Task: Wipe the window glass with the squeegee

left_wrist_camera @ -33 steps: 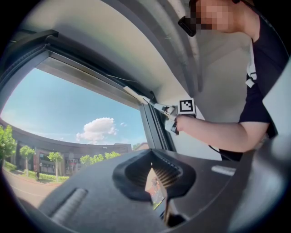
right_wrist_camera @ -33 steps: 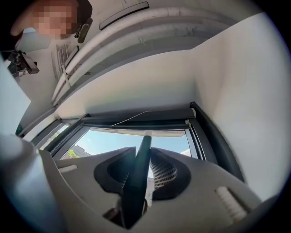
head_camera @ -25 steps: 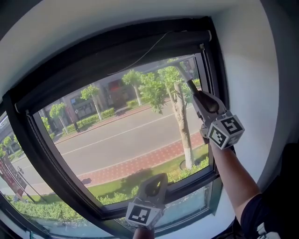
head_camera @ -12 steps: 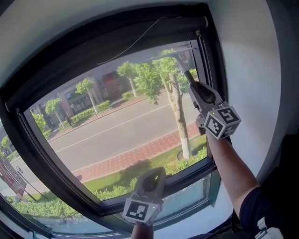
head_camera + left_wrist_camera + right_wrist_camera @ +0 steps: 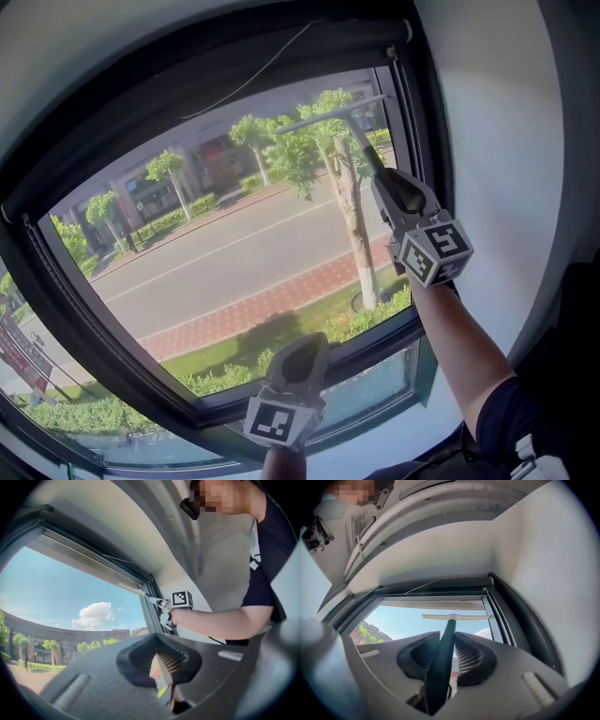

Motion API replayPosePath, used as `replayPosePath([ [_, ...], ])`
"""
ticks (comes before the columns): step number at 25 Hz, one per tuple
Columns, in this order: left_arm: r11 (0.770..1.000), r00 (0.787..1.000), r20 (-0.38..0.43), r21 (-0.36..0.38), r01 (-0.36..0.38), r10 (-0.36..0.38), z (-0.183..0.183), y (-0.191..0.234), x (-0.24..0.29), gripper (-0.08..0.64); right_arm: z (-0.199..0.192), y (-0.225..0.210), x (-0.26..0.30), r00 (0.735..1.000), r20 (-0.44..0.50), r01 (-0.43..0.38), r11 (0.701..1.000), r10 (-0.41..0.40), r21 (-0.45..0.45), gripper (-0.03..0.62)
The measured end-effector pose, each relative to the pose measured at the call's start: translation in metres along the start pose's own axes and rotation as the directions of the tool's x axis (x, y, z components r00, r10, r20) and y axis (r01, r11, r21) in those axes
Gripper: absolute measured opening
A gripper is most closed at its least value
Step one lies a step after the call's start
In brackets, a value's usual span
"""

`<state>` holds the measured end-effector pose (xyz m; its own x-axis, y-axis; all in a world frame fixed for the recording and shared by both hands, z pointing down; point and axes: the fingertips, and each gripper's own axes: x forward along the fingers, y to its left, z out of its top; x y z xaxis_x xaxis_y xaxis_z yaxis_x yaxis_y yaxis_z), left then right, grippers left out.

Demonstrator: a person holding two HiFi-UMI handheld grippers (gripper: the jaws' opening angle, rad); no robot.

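Window glass (image 5: 234, 253) set in a dark frame (image 5: 80, 300), with a white wall (image 5: 487, 112) to its right; street, trees and buildings show through the pane. The right gripper (image 5: 380, 178), raised at the pane's right side, has its jaws clamped on the dark handle of the squeegee (image 5: 328, 114), whose pale blade lies across the upper right of the glass, just below the frame's top edge. The left gripper (image 5: 305, 352) hangs low by the frame's bottom rail, jaws pressed together and empty.

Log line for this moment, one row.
right gripper: shut on squeegee | blade: upper right of window glass | left gripper: shut, empty, low
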<state>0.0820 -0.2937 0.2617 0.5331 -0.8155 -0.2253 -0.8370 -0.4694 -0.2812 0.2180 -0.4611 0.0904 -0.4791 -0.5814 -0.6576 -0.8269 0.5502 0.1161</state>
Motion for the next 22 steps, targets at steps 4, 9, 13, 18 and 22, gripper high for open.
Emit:
replayPosePath([
  [4, 1.000, 1.000, -0.008, -0.004, 0.001, -0.001, -0.005, 0.003, -0.003, 0.003, -0.013, 0.007, -0.008, 1.000, -0.014, 0.008, 1.000, -0.008, -0.025, 0.101],
  [9, 1.000, 1.000, -0.017, -0.016, 0.002, -0.002, -0.014, 0.001, 0.011, 0.003, -0.029, -0.003, -0.012, 1.000, -0.026, 0.016, 0.999, -0.017, -0.030, 0.101],
  [13, 1.000, 1.000, -0.024, -0.023, 0.002, -0.003, -0.016, -0.002, 0.001, 0.003, -0.034, 0.005, -0.026, 0.999, -0.038, 0.023, 0.999, -0.025, -0.038, 0.101],
  [18, 1.000, 1.000, -0.027, -0.031, 0.002, -0.003, -0.022, -0.002, 0.010, 0.003, -0.052, -0.001, -0.038, 0.998, -0.061, 0.026, 0.999, -0.029, -0.046, 0.101],
  [22, 0.999, 0.999, -0.032, -0.043, 0.011, -0.012, -0.030, 0.003, 0.012, 0.003, -0.066, 0.003, -0.044, 0.997, -0.076, 0.030, 0.999, -0.033, -0.042, 0.100],
])
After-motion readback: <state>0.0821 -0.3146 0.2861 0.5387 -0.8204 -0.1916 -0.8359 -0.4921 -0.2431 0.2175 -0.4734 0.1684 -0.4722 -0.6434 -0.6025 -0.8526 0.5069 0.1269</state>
